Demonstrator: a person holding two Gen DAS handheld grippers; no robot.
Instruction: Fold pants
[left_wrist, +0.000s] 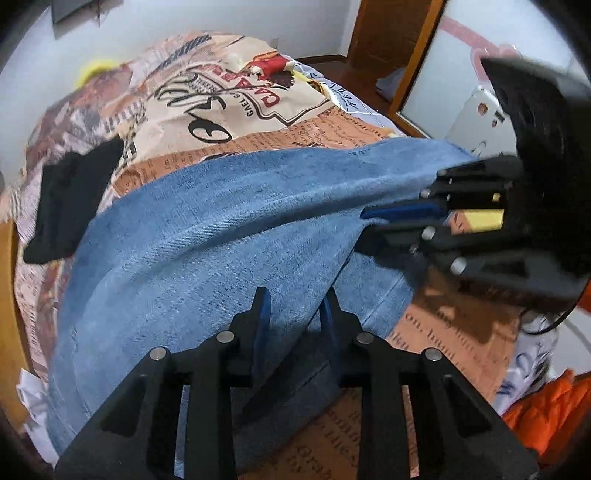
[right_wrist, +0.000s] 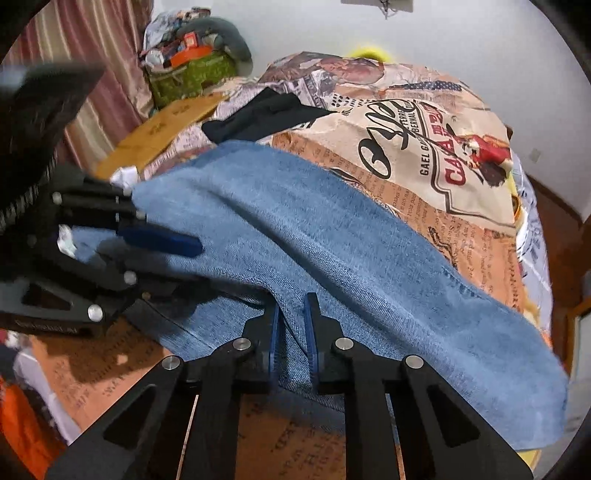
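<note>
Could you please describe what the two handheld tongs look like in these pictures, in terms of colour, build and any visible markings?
Both the left tongs and the right tongs are matte black, built from triangular cut-out linkage arms joined by round silver pins. Each finger carries a flat blue pad. From the left wrist view, the right tongs show a yellow patch on the body and a thin black cable trailing below. No sleeves are visible.

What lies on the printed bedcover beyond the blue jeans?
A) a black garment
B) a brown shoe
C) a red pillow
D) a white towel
A: a black garment lies on the bedcover past the far edge of the jeans; the left wrist view shows it too.
</note>
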